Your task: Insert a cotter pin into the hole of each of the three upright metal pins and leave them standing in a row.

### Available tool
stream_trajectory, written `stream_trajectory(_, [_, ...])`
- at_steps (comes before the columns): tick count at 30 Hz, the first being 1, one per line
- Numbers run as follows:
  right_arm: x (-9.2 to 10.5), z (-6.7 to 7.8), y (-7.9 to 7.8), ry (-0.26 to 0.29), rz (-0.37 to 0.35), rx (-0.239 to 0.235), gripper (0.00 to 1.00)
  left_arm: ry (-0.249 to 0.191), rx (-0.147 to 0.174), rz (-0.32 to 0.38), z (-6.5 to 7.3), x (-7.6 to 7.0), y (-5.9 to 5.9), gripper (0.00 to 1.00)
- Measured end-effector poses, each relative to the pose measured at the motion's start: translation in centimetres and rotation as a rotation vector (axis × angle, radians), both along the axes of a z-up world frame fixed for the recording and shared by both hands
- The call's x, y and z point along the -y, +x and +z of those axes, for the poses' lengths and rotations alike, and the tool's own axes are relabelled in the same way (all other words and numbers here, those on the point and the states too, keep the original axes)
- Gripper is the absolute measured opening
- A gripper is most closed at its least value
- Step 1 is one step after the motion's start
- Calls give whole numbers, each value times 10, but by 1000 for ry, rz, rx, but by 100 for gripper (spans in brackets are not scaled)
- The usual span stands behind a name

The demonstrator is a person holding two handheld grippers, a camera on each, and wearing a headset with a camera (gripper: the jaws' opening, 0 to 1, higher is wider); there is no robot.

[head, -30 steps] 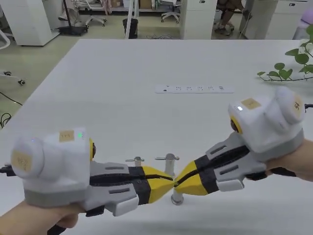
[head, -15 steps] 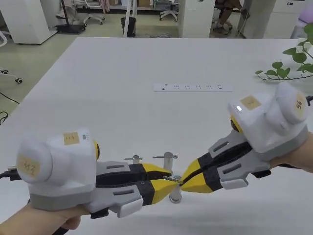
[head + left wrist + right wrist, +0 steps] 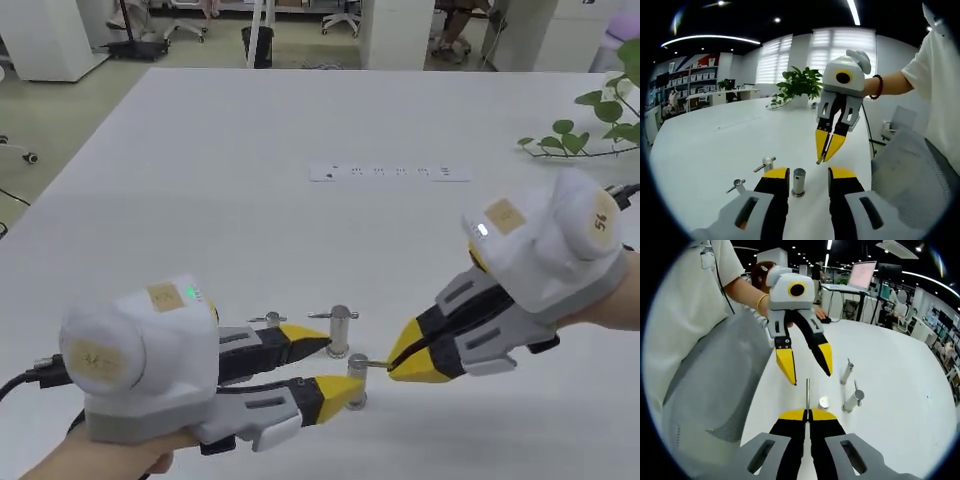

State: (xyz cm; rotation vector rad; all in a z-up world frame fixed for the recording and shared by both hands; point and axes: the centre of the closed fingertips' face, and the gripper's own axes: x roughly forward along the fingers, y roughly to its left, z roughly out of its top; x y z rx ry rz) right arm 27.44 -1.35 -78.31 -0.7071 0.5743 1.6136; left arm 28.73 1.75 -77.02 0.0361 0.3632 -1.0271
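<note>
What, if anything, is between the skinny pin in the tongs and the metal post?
Nothing visible. The cotter pin held in the right tongs points at the bare metal pin across open air. The left tongs stand open, one jaw on each side of that pin, not across the path.

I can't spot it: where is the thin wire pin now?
The wire pin sticks out of the shut right gripper, in the middle of the right gripper view, pointing at the bare metal post by the open left gripper.
</note>
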Motion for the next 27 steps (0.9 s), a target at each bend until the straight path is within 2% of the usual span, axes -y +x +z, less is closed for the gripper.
stream_trajectory(12, [14,-17,19,-95,19,76,3,58,-14,46,-22,3,10,29])
stream_trajectory(27, [22,-34,34,-170,53,98,3,94,-44,58,-40,11,19,24])
